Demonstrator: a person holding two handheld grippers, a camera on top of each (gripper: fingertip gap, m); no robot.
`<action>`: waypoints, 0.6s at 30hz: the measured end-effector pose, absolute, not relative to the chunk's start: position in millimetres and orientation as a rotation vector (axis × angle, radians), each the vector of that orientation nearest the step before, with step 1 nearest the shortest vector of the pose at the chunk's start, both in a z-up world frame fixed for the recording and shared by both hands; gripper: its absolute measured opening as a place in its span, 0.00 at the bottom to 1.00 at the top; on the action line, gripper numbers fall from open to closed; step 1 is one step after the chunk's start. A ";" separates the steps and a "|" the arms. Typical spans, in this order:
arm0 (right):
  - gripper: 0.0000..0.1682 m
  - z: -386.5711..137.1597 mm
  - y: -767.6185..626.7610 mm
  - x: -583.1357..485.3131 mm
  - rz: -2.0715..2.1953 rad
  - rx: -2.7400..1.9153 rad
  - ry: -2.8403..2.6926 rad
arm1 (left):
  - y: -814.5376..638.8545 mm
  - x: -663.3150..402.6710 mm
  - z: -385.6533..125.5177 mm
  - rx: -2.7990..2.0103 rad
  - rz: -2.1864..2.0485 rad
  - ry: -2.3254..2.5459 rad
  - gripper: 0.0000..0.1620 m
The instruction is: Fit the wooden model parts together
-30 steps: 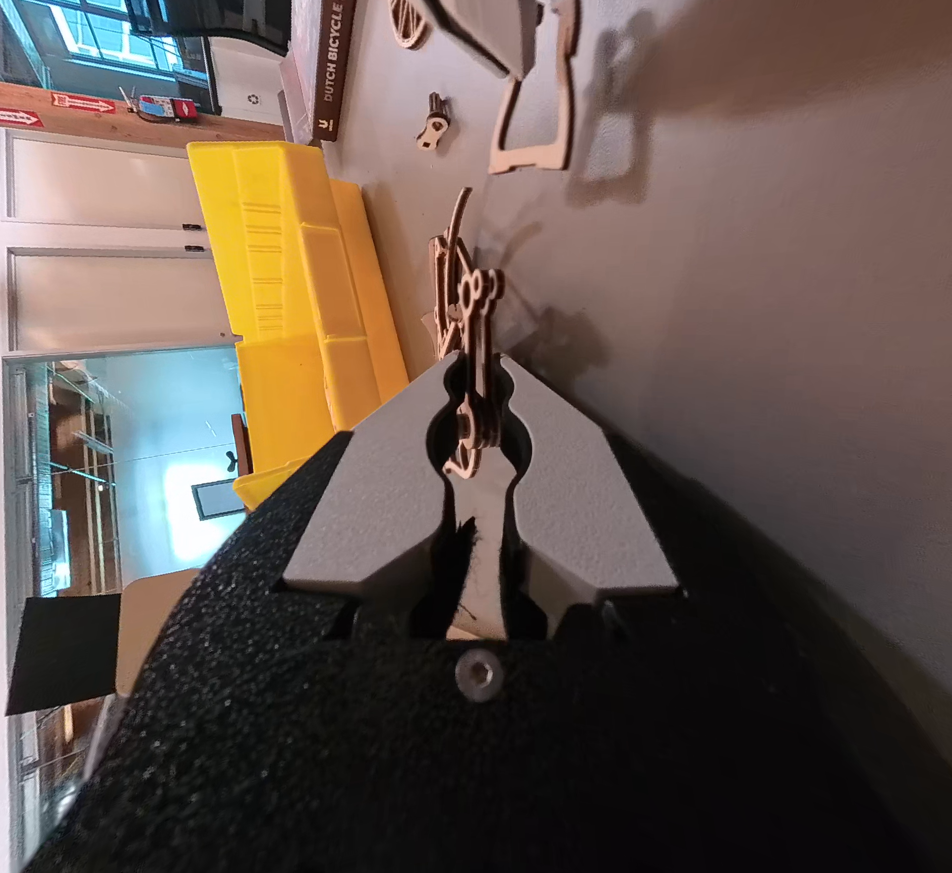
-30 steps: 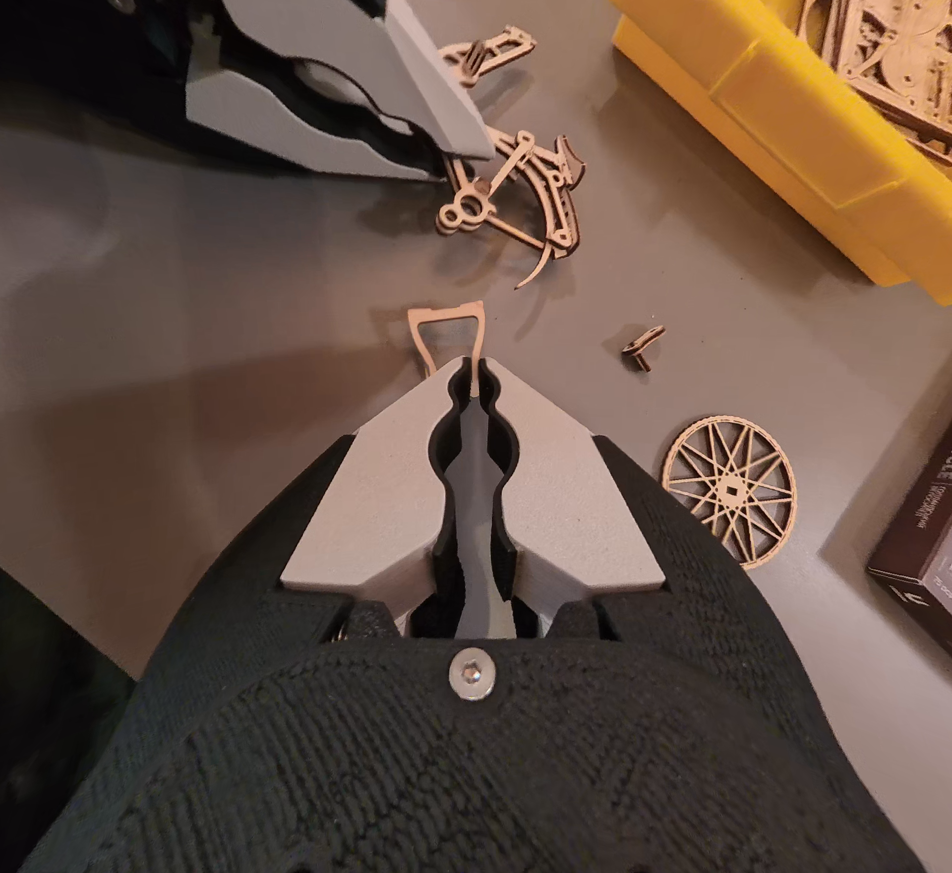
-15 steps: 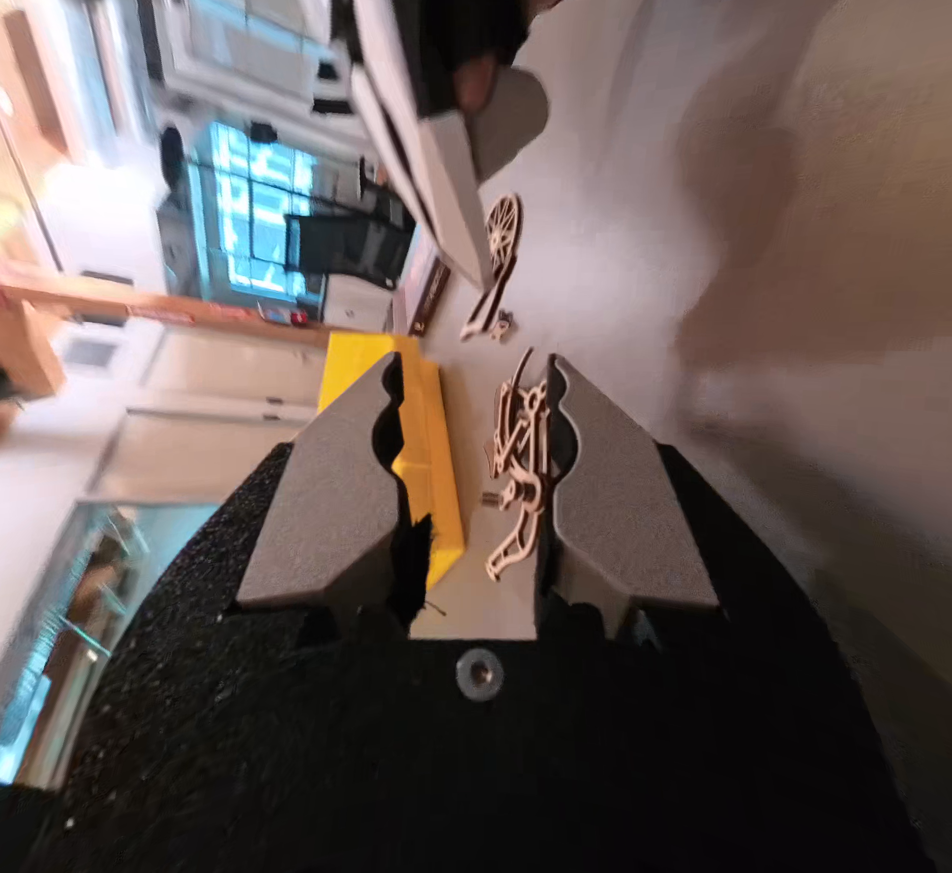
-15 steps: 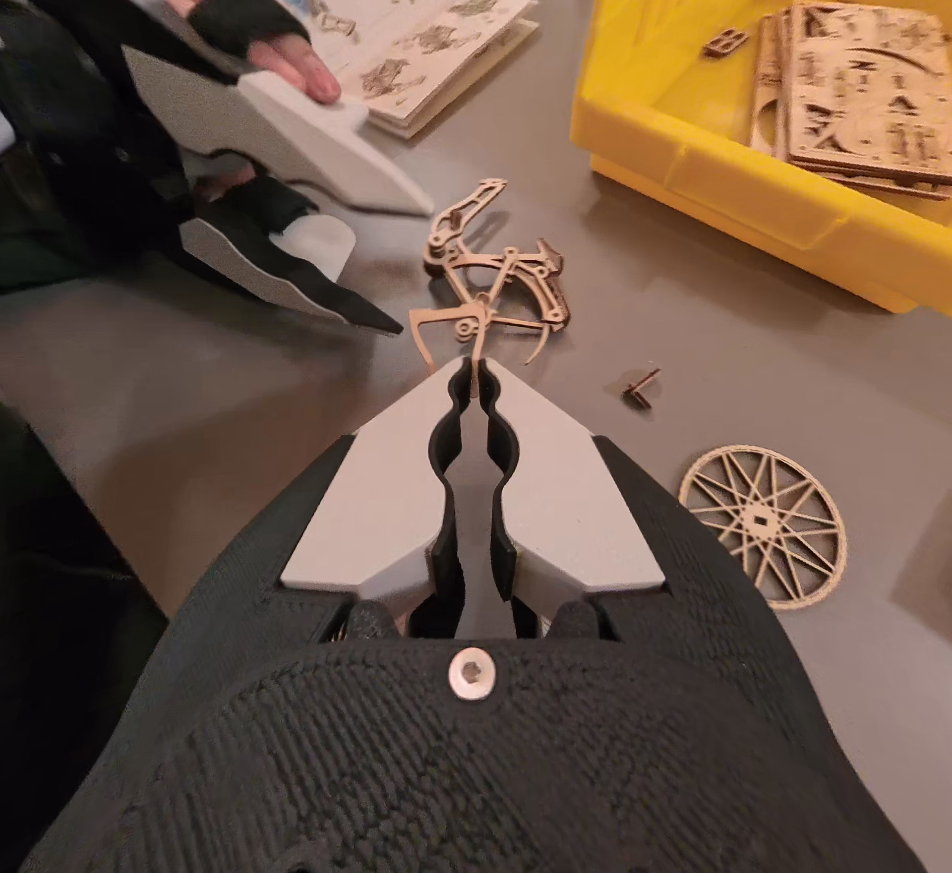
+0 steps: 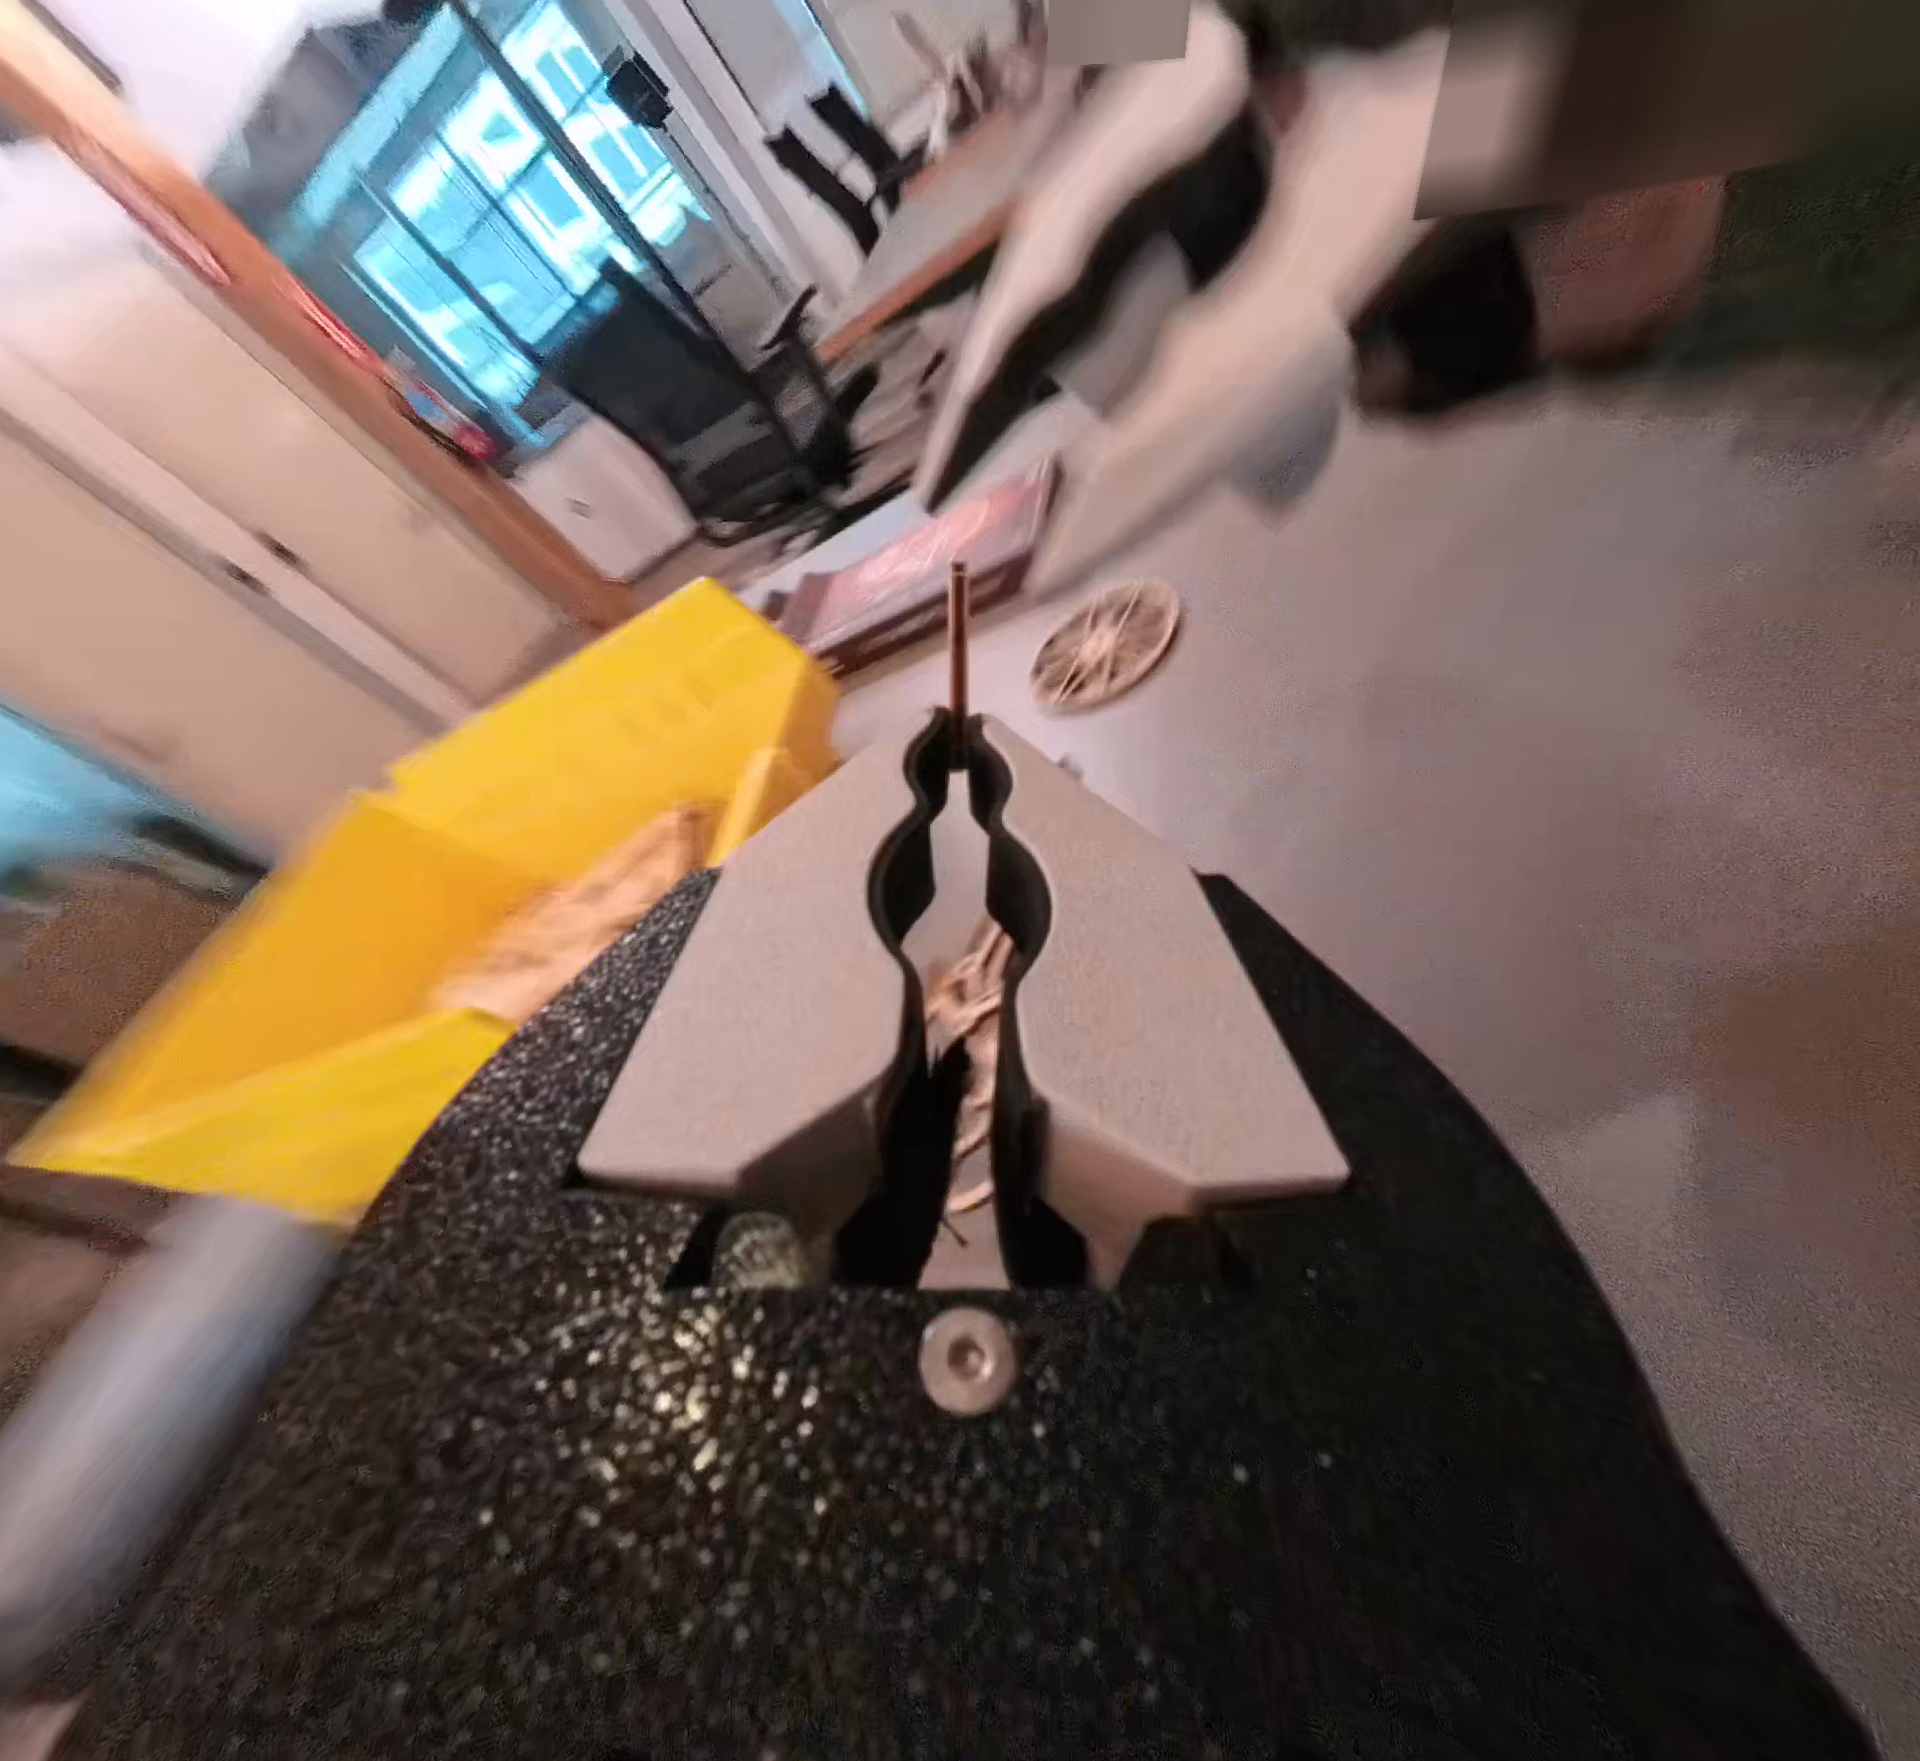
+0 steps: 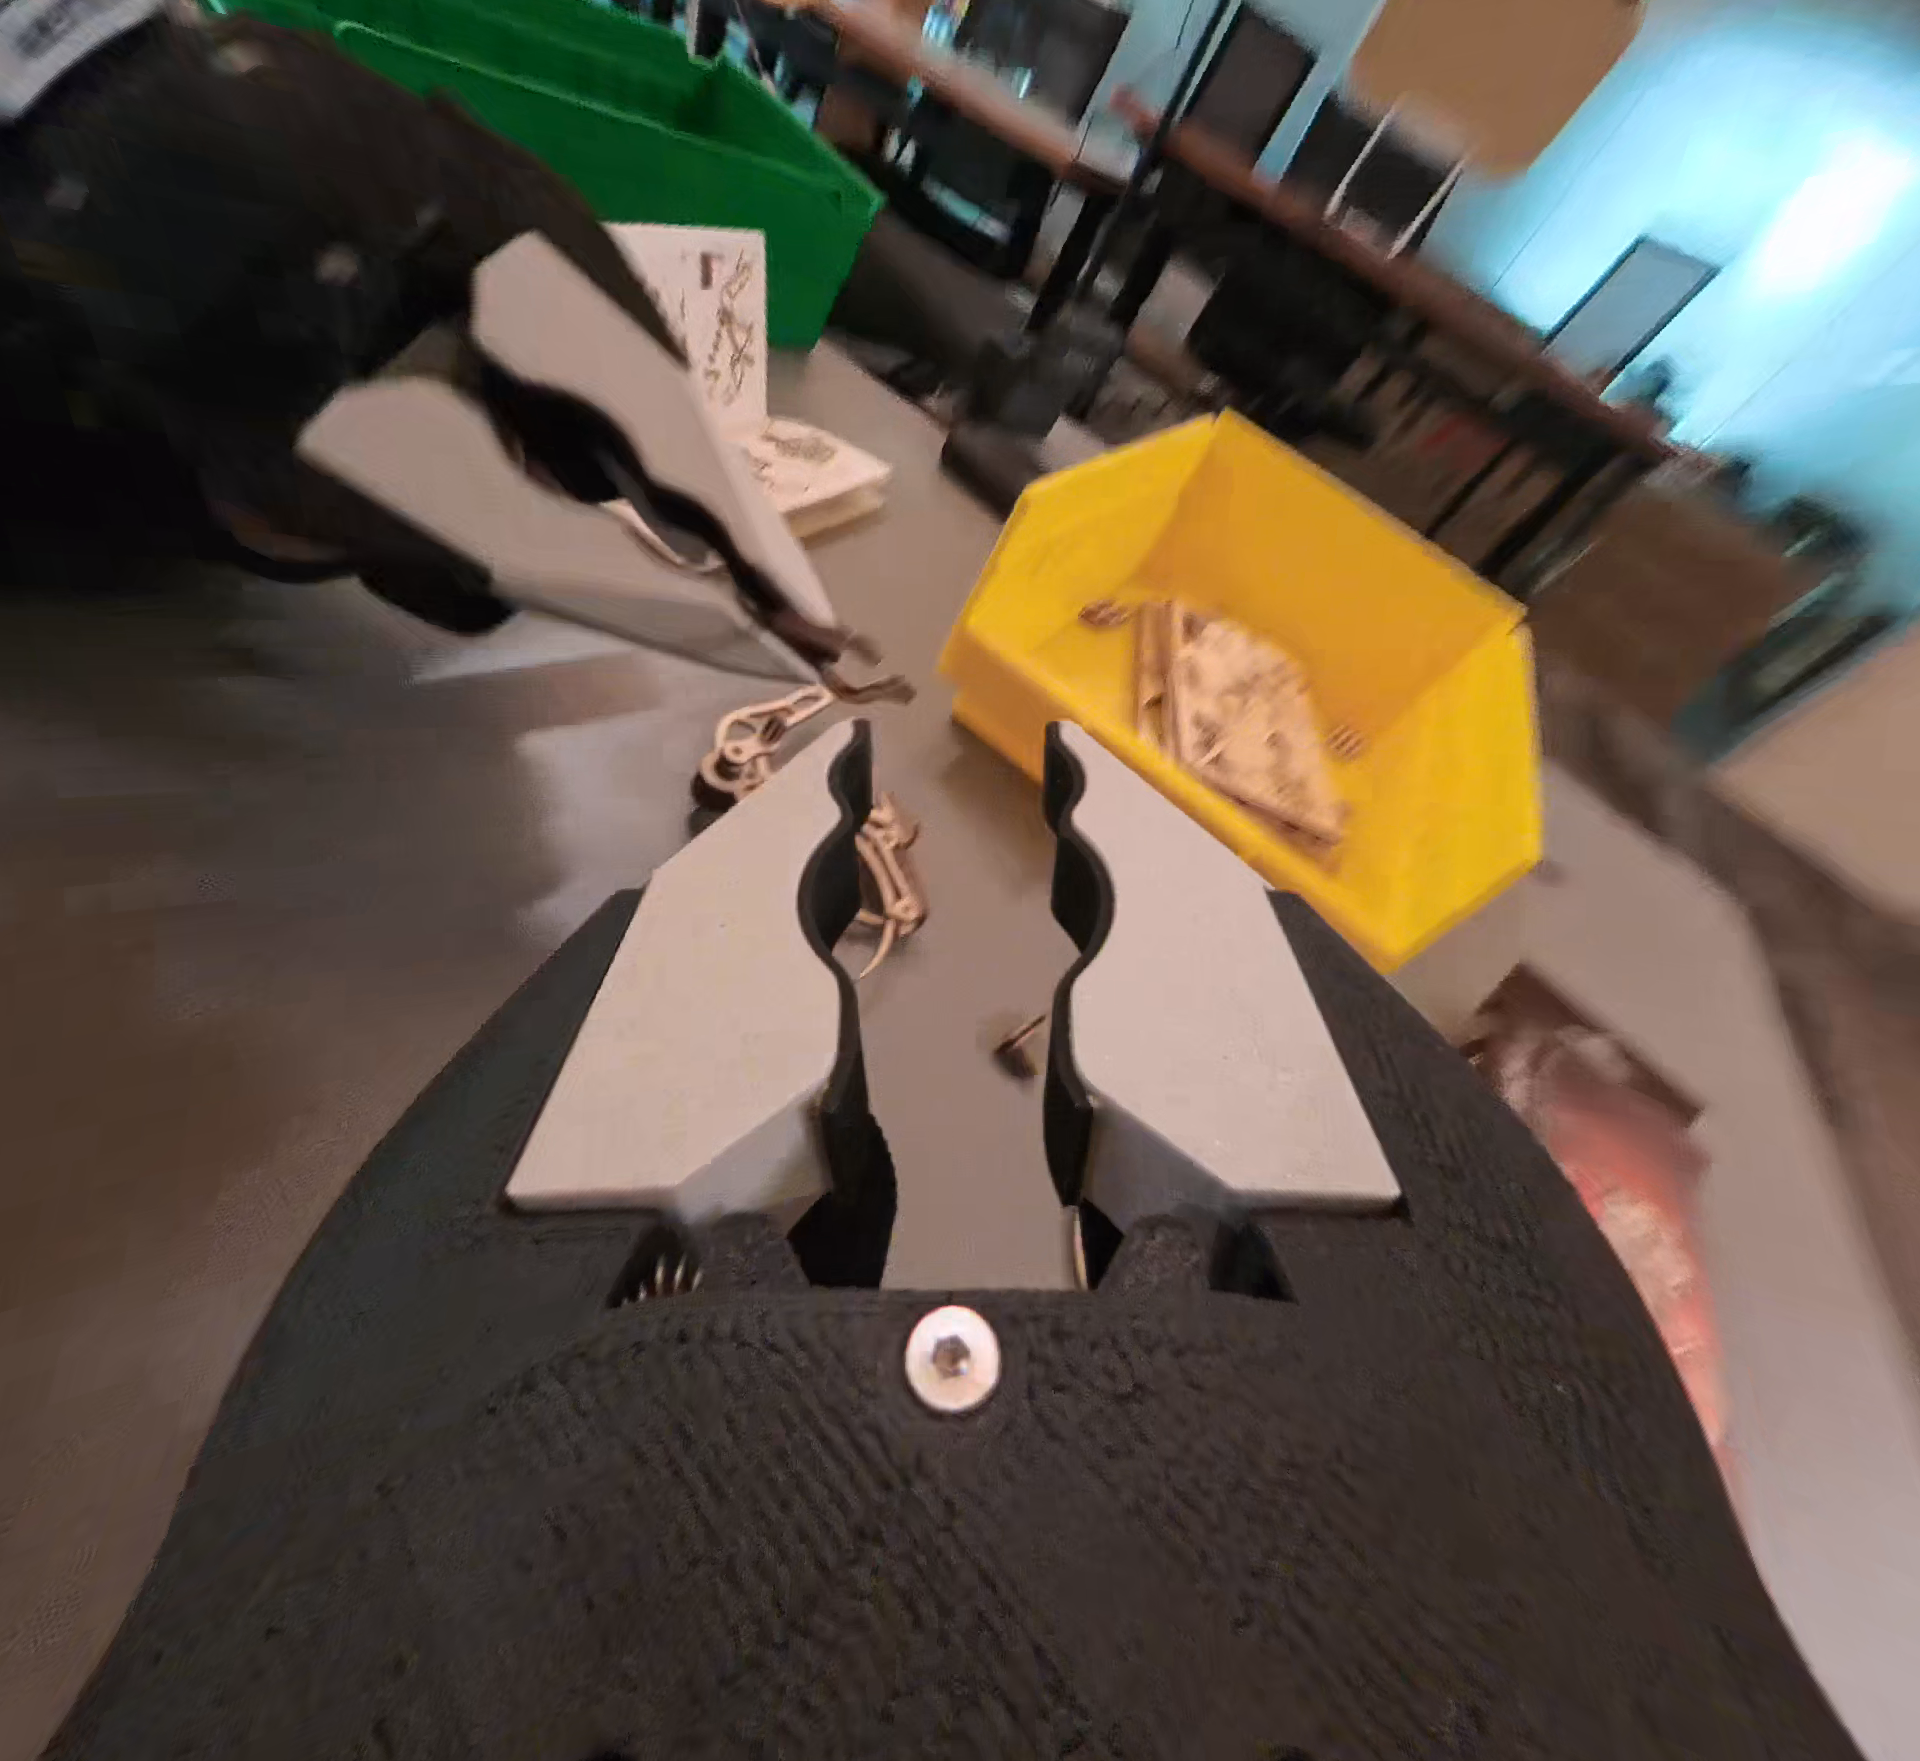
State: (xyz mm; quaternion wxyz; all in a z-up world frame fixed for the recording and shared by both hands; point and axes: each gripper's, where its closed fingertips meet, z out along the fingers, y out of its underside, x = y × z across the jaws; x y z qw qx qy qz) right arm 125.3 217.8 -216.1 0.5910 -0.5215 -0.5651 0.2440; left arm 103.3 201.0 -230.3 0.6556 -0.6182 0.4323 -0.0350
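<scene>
I count one yellow plastic bin, one round spoked wooden wheel and two loose wooden frame pieces on the grey table. My left gripper pinches a thin wooden part edge-on, pointing straight ahead off the tips. My right gripper gapes wide, empty.

A large multi-pane window glows blue-white in the left wrist view. A long orange-brown wooden beam slants just beneath it, and below the beam stand pale cream cabinet doors. A black mesh office chair sits right of the window's lower corner. In the right wrist view, long brown-topped work tables on dark legs run back toward another bright bluish light patch.
</scene>
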 end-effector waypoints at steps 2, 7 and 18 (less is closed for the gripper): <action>0.19 -211.3 205.9 117.7 0.463 -1.074 -1.353 | 200.2 100.6 -211.2 -1.471 -0.468 0.740 0.00; 0.19 -201.4 193.4 97.3 0.058 -0.777 -1.368 | 203.4 94.6 -198.6 -1.511 -0.995 0.370 0.00; 0.08 -215.7 212.5 85.8 -0.392 -0.703 -1.372 | 205.3 95.6 -206.5 -1.534 -1.248 0.149 0.00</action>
